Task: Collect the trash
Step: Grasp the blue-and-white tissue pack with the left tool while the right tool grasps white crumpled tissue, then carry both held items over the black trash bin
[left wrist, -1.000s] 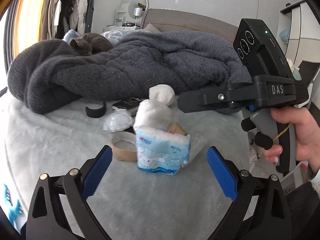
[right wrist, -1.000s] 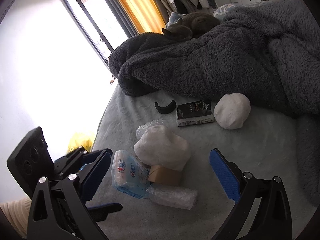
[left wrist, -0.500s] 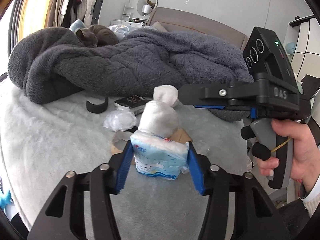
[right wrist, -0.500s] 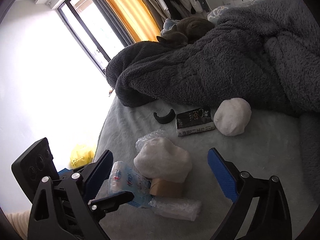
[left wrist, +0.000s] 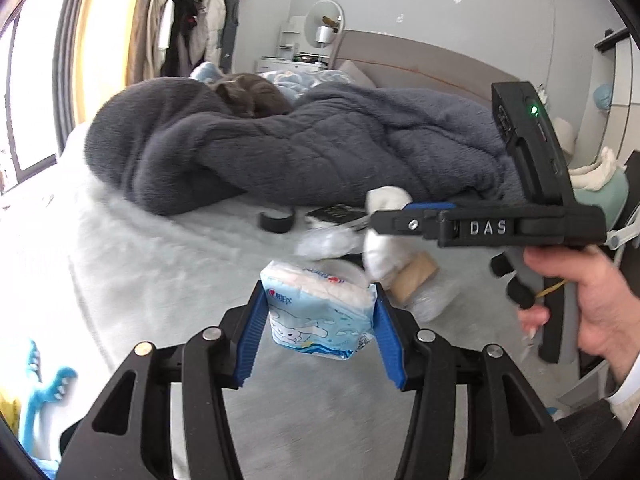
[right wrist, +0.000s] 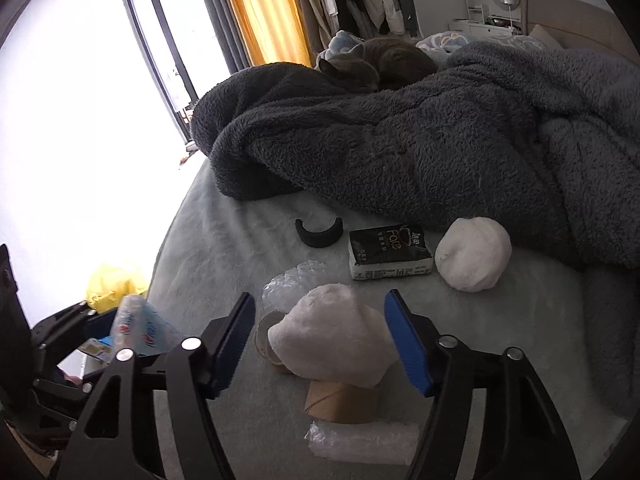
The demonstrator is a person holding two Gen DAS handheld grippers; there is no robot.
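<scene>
Over bed [left wrist: 160, 280], left hand-held gripper [left wrist: 320, 320] down-tilted, gripping tissue pack [left wrist: 320, 312]

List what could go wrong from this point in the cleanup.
1. The left gripper pinches the soft tissue pack only by its sides; it may slip out.
2. The right gripper, whose jaws have just been closing, straddles the white wad, which rests on a cardboard tube; lifting may roll it away.
</scene>
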